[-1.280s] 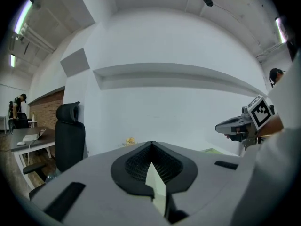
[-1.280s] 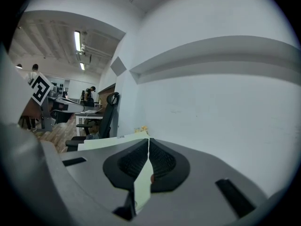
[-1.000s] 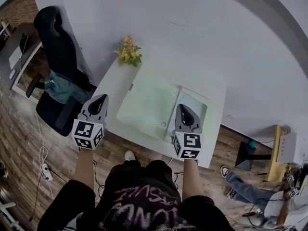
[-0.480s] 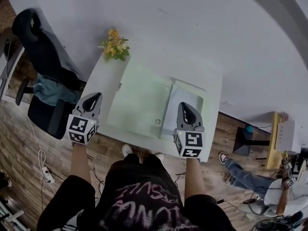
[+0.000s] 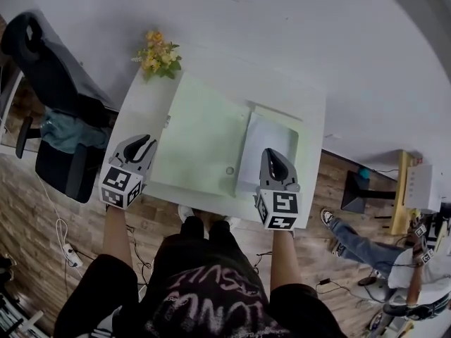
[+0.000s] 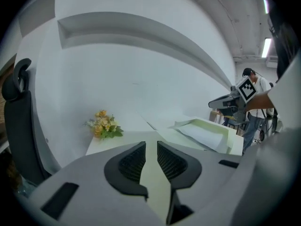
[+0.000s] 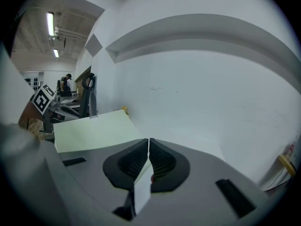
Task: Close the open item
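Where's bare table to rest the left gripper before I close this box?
A bare strip runs left of the open lid, between the flowers and the left gripper. Another lies right of the box tray. The near edge is tight.

Things round the white table (image 5: 139,108)
Yellow flowers (image 5: 158,53) far ahead of the left gripper (image 5: 143,145), by the wall (image 5: 282,34). Black chair (image 5: 42,69) off to its left. Wood floor (image 5: 42,224) down below.

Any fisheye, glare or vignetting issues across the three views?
Head view: heavy fisheye, table edges bow; light even. Left gripper view: black vignetted corners, ceiling light blown out. Right gripper view: same vignette, ceiling tubes glare top left.
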`<act>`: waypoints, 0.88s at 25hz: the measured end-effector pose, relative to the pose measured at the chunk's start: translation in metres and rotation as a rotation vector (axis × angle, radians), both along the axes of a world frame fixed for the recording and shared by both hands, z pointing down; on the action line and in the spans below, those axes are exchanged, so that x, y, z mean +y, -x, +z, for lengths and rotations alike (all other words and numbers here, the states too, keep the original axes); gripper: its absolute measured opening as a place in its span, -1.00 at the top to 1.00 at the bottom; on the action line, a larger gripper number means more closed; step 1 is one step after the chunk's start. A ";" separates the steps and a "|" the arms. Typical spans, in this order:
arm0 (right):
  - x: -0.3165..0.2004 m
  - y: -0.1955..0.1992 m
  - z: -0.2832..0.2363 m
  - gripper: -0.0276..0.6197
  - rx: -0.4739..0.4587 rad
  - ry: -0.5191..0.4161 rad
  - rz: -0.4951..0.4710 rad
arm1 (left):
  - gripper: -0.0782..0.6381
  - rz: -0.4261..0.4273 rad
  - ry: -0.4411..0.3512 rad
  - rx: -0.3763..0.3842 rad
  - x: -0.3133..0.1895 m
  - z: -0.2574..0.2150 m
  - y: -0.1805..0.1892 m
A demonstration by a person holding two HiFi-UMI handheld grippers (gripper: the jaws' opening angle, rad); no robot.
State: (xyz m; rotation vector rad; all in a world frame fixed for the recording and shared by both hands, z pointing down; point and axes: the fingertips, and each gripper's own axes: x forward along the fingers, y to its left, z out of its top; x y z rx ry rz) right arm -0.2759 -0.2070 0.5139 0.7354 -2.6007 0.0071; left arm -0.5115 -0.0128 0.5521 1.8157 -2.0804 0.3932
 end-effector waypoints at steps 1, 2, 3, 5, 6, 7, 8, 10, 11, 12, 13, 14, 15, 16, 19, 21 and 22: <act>-0.001 -0.002 0.002 0.83 0.003 0.003 0.007 | 0.53 0.008 -0.006 0.012 -0.002 0.001 -0.002; -0.001 -0.004 0.003 0.83 0.004 0.004 0.015 | 0.53 0.017 -0.011 0.022 -0.004 0.002 -0.004; -0.001 -0.006 0.004 0.83 0.004 0.005 0.023 | 0.53 0.030 -0.016 0.032 -0.006 0.002 -0.007; -0.001 -0.010 0.004 0.83 0.005 0.002 0.035 | 0.53 0.062 -0.025 0.048 -0.009 0.000 -0.013; -0.001 -0.011 0.004 0.83 0.006 0.000 0.038 | 0.53 0.079 -0.032 0.050 -0.012 -0.002 -0.017; -0.001 -0.013 0.004 0.83 0.006 -0.002 0.041 | 0.53 0.095 -0.040 0.050 -0.014 -0.004 -0.021; 0.000 -0.014 0.003 0.83 0.005 -0.004 0.042 | 0.53 0.109 -0.049 0.051 -0.017 -0.007 -0.025; 0.000 -0.019 0.001 0.83 0.003 -0.009 0.049 | 0.54 0.135 -0.074 0.058 -0.024 -0.014 -0.034; -0.001 -0.022 -0.001 0.83 0.000 -0.011 0.054 | 0.54 0.149 -0.088 0.062 -0.028 -0.019 -0.039; -0.002 -0.026 -0.003 0.83 -0.003 -0.015 0.062 | 0.54 0.165 -0.103 0.066 -0.033 -0.024 -0.044; -0.004 -0.030 -0.005 0.83 -0.006 -0.018 0.070 | 0.54 0.182 -0.117 0.065 -0.038 -0.028 -0.049; -0.006 -0.034 -0.007 0.83 -0.008 -0.022 0.080 | 0.55 0.200 -0.128 0.061 -0.044 -0.033 -0.054; -0.008 -0.039 -0.009 0.83 -0.010 -0.026 0.089 | 0.55 0.216 -0.136 0.057 -0.049 -0.036 -0.058; -0.010 -0.044 -0.010 0.83 -0.012 -0.029 0.098 | 0.56 0.233 -0.143 0.056 -0.054 -0.039 -0.064; -0.014 -0.061 -0.016 0.83 -0.024 -0.033 0.124 | 0.56 0.277 -0.162 0.054 -0.069 -0.048 -0.081; -0.018 -0.074 -0.018 0.83 -0.031 -0.030 0.144 | 0.56 0.299 -0.169 0.048 -0.078 -0.052 -0.092; -0.020 -0.080 -0.018 0.83 -0.034 -0.030 0.154 | 0.56 0.311 -0.169 0.042 -0.083 -0.054 -0.098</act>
